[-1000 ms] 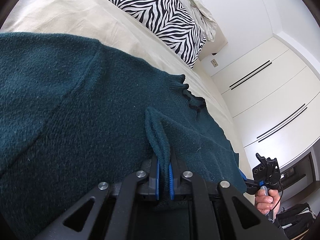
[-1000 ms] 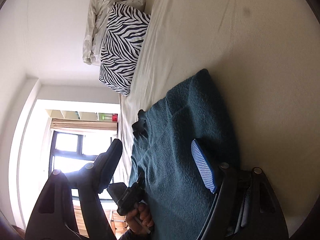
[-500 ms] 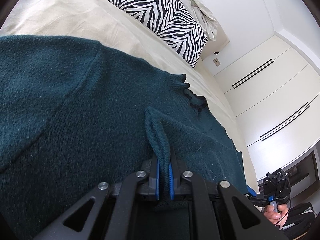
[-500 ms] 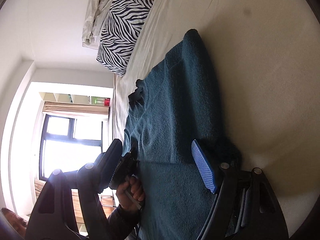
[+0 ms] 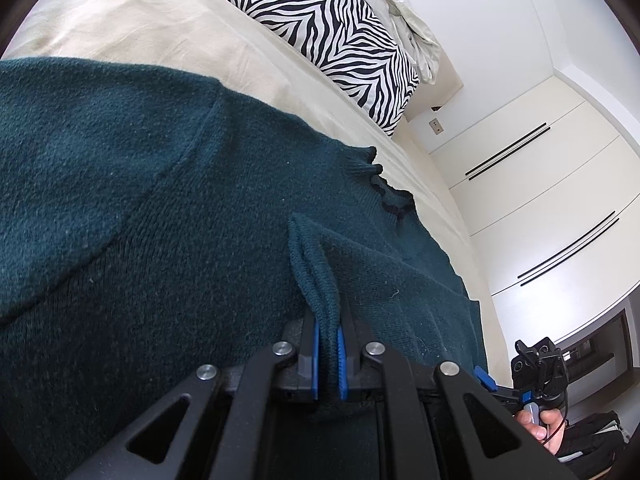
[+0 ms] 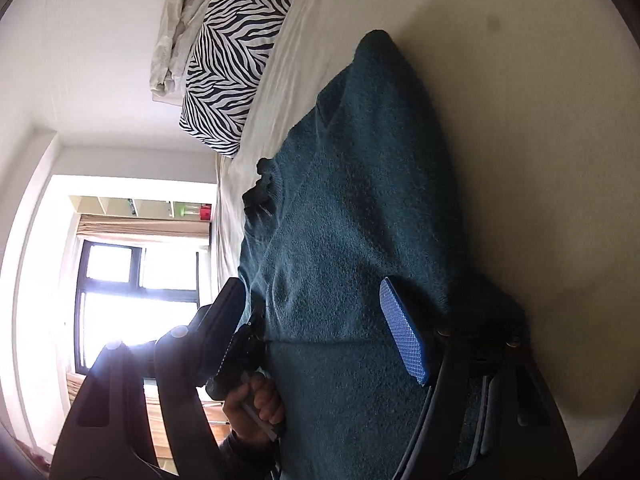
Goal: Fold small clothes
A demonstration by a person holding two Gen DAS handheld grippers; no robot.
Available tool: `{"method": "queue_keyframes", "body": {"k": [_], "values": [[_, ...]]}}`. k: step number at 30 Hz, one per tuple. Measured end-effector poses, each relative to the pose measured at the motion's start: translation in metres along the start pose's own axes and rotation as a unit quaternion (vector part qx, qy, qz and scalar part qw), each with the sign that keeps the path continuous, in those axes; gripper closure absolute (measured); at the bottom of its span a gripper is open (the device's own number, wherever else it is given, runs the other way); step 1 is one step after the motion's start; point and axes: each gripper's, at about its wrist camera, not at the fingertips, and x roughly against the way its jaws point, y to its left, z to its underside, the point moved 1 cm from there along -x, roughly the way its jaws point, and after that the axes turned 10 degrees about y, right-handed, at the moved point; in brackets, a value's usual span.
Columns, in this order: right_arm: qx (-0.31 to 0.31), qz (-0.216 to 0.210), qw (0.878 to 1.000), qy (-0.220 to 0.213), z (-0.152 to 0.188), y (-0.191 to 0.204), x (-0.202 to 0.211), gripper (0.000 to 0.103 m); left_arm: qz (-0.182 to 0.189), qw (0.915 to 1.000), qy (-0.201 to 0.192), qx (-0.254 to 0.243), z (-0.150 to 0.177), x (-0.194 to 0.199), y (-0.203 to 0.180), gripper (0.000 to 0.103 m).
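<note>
A dark teal knit sweater [image 5: 168, 216] lies spread on the cream bed, its ruffled collar [image 5: 390, 196] toward the pillow. My left gripper [image 5: 328, 344] is shut on a pinched fold of the sweater's edge. In the right wrist view the sweater [image 6: 360, 208] fills the middle. My right gripper [image 6: 316, 332] is open, its blue pad [image 6: 404, 332] over the knit and nothing held. The left gripper and the hand holding it [image 6: 252, 400] show at the sweater's lower edge. The right gripper [image 5: 540, 372] also shows in the left wrist view, past the sweater's far side.
A zebra-striped pillow [image 5: 332, 36] and a crumpled white duvet [image 5: 404, 12] lie at the head of the bed [image 5: 120, 20]. White wardrobe doors [image 5: 540, 200] stand beyond the bed. A bright window [image 6: 136, 280] is on the other side.
The right gripper has drawn closer over the sweater, which now fills more of its view. The left gripper stays shut on the fold with little movement.
</note>
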Motion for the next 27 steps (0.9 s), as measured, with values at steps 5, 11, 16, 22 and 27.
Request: {"method": "queue_keyframes", "body": {"k": [5, 11, 16, 22, 27], "values": [[0.009, 0.014, 1.000, -0.020, 0.006, 0.013, 0.016, 0.032, 0.002, 1.0000, -0.005, -0.003, 0.001, -0.001, 0.001, 0.091], [0.028, -0.005, 0.998, -0.049, -0.003, 0.031, 0.020, 0.032, 0.001, 1.0000, -0.007, -0.006, 0.002, -0.001, -0.001, 0.091], [-0.027, -0.016, 0.996, -0.085, 0.003, -0.018, 0.026, 0.044, 0.006, 1.0000, 0.006, 0.003, -0.003, -0.001, -0.001, 0.090], [0.007, -0.016, 0.992, -0.123, 0.071, 0.021, 0.069, 0.040, 0.059, 0.9946, -0.038, 0.076, 0.013, 0.086, 0.016, 0.026], [0.052, -0.020, 0.991, -0.122, 0.137, 0.064, 0.073, 0.040, 0.077, 0.9746, -0.131, 0.164, 0.059, 0.202, 0.090, 0.019]]}}
